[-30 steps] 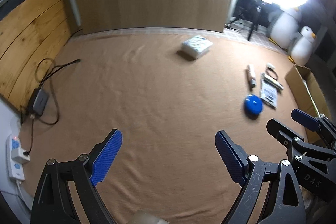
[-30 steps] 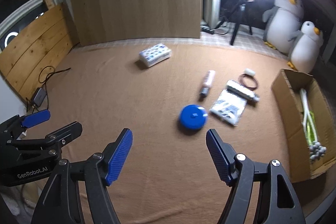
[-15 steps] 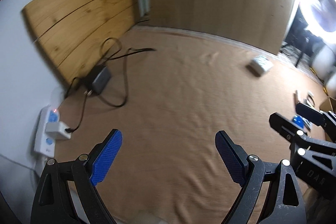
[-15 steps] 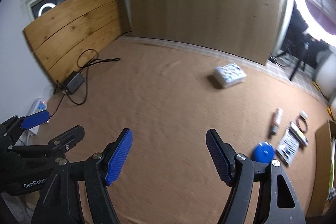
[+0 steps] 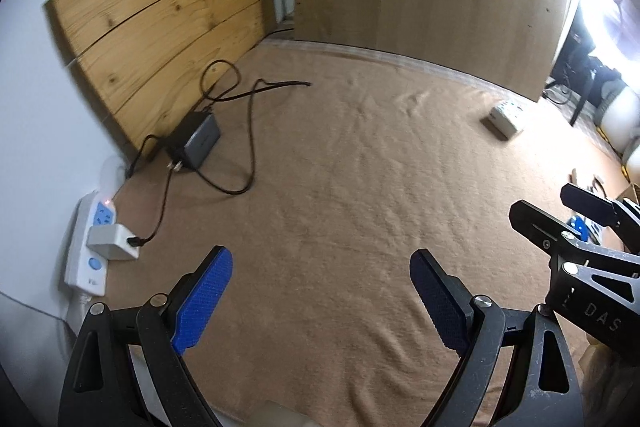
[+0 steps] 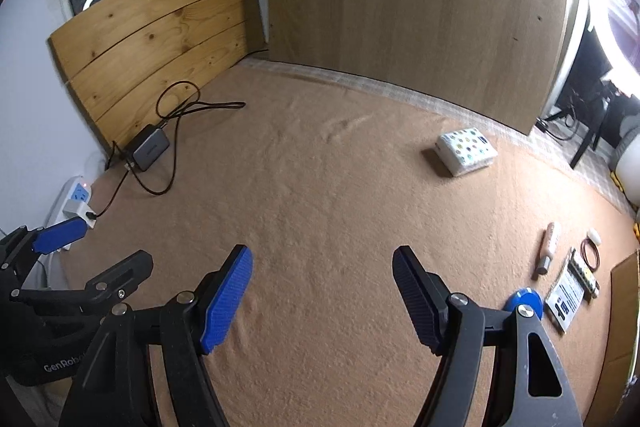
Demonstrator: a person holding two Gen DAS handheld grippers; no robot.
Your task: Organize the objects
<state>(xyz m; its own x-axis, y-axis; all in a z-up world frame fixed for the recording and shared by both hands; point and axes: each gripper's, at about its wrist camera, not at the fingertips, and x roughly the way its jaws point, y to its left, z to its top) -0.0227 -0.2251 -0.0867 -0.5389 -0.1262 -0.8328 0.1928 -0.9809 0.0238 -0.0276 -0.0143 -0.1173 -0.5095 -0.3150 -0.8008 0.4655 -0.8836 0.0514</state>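
Hovering empty — left gripper (image 5: 320,291); right gripper (image 6: 322,293)

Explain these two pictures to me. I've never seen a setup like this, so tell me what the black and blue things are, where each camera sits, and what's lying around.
There is no robot here. A person holds a hand tool in each hand, each ending in a two-fingered claw with blue pads. A wide-angle camera on each tool looks forward along its fingers.

One picture comes from the left claw, with the right one showing at its edge. The other comes from the right claw, with the left one at its edge. Both claws are open and hold nothing.

Below is a tan blanket. On it lie a patterned tissue pack, a blue round disc, a pinkish tube, a flat printed packet and a power adapter with its cable. A cardboard box sits at the right edge.
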